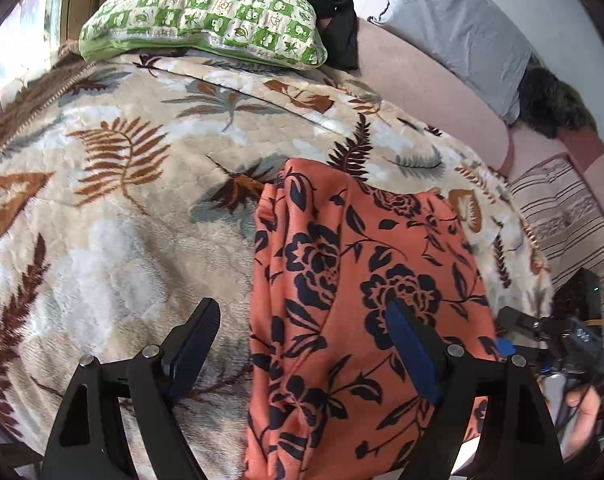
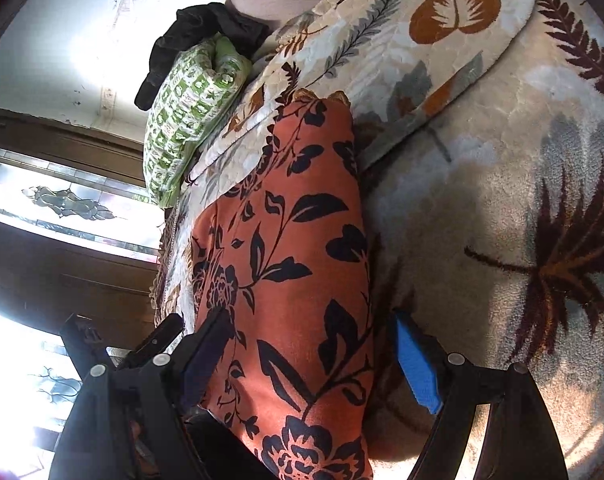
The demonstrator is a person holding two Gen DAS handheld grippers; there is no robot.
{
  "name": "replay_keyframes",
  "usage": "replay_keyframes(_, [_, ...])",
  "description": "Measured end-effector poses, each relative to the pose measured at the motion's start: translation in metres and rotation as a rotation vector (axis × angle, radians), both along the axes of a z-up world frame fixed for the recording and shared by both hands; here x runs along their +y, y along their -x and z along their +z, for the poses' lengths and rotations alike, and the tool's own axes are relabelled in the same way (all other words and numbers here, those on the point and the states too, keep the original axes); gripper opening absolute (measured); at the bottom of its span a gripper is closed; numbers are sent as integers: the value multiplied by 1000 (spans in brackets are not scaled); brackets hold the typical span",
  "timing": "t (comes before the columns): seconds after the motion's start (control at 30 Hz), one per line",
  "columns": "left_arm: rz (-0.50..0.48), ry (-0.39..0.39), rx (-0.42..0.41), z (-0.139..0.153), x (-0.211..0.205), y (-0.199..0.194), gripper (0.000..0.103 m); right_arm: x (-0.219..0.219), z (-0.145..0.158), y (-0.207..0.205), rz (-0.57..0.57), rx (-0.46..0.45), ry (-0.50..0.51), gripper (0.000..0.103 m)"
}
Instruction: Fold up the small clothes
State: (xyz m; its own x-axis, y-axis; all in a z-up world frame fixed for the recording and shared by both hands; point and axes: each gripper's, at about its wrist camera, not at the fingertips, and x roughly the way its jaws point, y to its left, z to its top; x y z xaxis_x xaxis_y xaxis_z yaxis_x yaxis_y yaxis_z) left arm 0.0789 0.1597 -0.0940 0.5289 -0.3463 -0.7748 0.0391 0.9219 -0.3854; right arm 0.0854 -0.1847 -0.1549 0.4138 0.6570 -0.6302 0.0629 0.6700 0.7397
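The orange garment printed with dark flowers (image 1: 342,280) lies folded into a long strip on the leaf-patterned fleece blanket (image 1: 121,220) covering the bed. The left claw (image 1: 302,344) stands wide over its left edge; the right claw (image 2: 314,356) straddles it, also wide, apparently poised to pinch for another fold.
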Motion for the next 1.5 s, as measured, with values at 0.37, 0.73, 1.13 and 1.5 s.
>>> replay_keyframes(0.37, [-115,-25,77,-22,-33,-9,28,51,-3,-26,179,-25,97,39])
replay_keyframes(0.73, [-220,-10,-99,28,-149,-78,35,-60,90,-61,82,-233,182,37])
replay_keyframes(1.13, [-185,-146,-8,-12,-161,-68,79,-139,52,-48,-210,-166,249,75])
replay_keyframes(1.5, [-146,-261,24,-14,-153,-35,90,-84,55,-74,-51,-166,120,97])
